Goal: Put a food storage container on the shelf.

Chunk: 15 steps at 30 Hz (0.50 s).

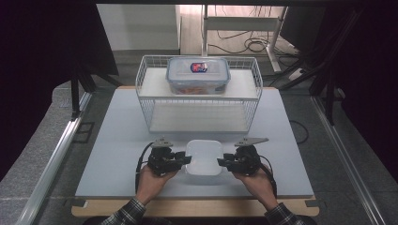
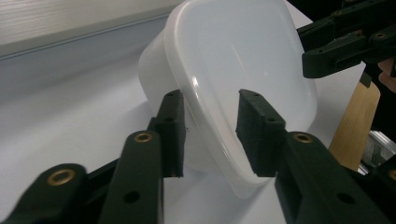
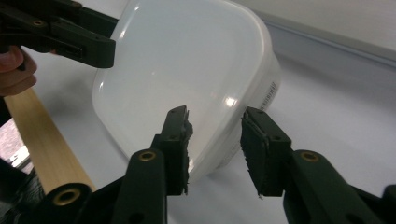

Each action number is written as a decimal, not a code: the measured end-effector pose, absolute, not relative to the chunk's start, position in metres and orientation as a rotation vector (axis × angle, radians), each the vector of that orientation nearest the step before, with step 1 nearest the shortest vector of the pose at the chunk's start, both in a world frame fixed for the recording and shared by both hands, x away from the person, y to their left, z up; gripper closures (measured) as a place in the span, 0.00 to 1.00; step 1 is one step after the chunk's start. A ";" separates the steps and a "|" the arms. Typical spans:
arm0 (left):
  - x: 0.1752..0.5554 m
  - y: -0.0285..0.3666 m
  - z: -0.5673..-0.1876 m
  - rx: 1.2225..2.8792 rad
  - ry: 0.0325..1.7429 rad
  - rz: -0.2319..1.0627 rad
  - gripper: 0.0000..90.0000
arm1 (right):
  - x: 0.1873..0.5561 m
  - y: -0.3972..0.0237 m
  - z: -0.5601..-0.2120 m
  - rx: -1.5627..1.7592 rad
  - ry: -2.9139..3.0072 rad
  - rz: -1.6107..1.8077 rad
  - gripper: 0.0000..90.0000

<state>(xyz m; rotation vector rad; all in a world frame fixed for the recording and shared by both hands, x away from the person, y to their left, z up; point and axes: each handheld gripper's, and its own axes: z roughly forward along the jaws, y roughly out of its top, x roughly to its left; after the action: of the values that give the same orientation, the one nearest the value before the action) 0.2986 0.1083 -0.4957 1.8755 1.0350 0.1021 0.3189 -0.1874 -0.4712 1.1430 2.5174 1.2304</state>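
Note:
A white translucent lidded container (image 1: 204, 157) sits at the front middle of the pale table mat (image 1: 117, 140). My left gripper (image 1: 187, 159) comes in from its left and my right gripper (image 1: 219, 161) from its right, each held by a hand. In the left gripper view the container's rim (image 2: 212, 140) runs between my left gripper (image 2: 210, 130) jaws with a gap at each pad; the right gripper (image 2: 341, 42) shows beyond. In the right gripper view the container (image 3: 187, 60) edge lies between my right gripper (image 3: 215, 144) jaws, untouched; the left gripper (image 3: 70, 35) is at the far side.
A white wire rack (image 1: 150, 101) stands behind the container, and a clear lidded box (image 1: 198, 75) with a red and blue label rests on its upper shelf. The table's wooden front edge (image 1: 187, 207) lies near the person's sleeves. Dark curtains flank both sides.

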 end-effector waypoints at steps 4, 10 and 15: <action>0.294 0.109 -0.497 1.833 1.048 0.125 0.77 | 0.318 -0.189 -0.472 1.156 2.477 1.255 0.76; 0.292 0.106 -0.499 1.826 1.077 0.211 0.86 | 0.315 -0.187 -0.474 1.113 2.408 1.246 0.86; 0.291 0.107 -0.497 1.800 1.070 0.222 0.87 | 0.317 -0.190 -0.477 1.133 2.399 1.285 0.86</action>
<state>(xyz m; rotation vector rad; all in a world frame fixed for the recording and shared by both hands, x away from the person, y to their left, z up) 0.2906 0.1071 -0.4969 1.7998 1.0702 0.2215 0.3171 -0.1897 -0.4769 1.1328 2.3991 1.2851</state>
